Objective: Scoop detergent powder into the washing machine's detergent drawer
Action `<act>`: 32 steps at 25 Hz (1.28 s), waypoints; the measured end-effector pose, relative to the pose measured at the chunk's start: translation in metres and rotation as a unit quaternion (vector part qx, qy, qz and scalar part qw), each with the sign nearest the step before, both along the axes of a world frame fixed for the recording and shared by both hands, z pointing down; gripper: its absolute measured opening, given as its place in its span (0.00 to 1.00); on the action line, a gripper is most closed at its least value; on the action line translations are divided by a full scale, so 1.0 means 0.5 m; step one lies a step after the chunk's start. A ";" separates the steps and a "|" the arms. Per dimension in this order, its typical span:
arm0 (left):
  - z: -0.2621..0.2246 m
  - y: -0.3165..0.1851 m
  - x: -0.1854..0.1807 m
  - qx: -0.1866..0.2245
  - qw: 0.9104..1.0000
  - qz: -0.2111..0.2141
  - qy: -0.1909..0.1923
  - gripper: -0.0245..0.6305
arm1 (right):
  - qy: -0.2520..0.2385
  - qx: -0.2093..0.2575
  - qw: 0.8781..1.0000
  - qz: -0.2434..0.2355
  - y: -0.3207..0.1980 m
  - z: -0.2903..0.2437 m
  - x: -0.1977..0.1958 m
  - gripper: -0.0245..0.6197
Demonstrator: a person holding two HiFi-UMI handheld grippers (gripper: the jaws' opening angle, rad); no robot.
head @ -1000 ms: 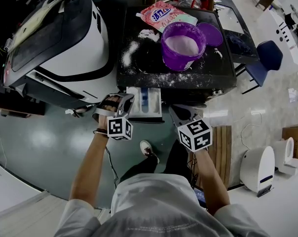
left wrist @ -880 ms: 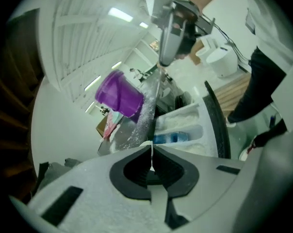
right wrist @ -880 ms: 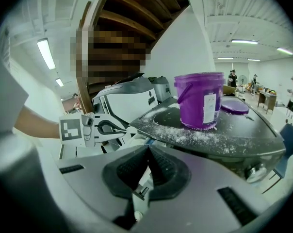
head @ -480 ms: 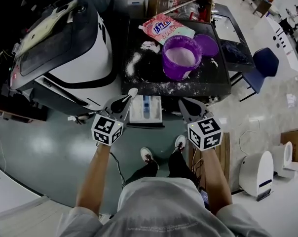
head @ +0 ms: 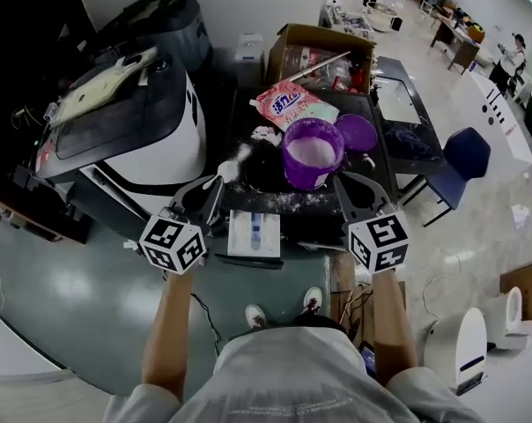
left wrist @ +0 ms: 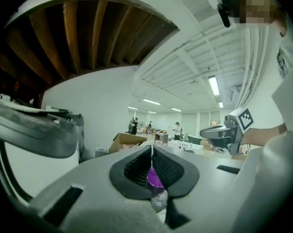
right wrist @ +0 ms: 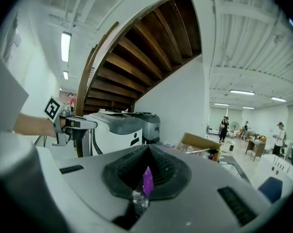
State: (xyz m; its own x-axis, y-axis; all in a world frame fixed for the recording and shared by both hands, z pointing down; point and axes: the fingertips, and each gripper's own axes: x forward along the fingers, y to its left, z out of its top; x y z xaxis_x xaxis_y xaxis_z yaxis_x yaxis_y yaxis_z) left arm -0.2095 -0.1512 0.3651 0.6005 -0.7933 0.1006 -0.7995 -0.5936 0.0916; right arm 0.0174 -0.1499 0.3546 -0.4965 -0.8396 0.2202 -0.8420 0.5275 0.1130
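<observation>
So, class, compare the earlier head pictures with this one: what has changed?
Both tongs rose from beside the open drawer and spread apart: left tongs out to the left, right tongs up beside the purple tub. Nothing was grabbed. Tub, detergent bag and spilled powder stayed put.

tub (head: 312, 159): glossy purple plastic | box (head: 294, 35): matt cardboard | floor (head: 63, 293): glossy

Cardboard box (head: 319, 35), blue chair (head: 467, 152)

Bright ceiling tubes (left wrist: 213, 85) light the room evenly; fisheye edges bend and darken (close foreground blurs).
</observation>
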 end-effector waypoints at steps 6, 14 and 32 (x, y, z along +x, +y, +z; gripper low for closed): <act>-0.092 -0.010 0.029 0.049 0.998 -0.024 -0.036 0.06 | 0.003 0.046 0.999 -0.024 -0.025 -0.086 0.021 0.04; -0.155 -0.018 0.048 0.078 0.995 -0.045 -0.052 0.06 | 0.008 0.080 0.996 -0.038 -0.060 -0.150 0.045 0.04; -0.221 -0.014 0.051 0.121 0.986 -0.070 -0.096 0.06 | 0.015 0.104 0.992 -0.067 -0.088 -0.188 0.023 0.04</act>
State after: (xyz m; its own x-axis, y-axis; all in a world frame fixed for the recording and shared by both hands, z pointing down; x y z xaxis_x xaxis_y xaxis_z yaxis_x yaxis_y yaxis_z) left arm -0.1838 -0.1582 0.2547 0.4723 -0.8814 -0.0013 -0.8637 -0.4626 -0.2001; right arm 0.0289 -0.1940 0.2604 -0.6019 -0.7960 0.0647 -0.7610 0.5962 0.2558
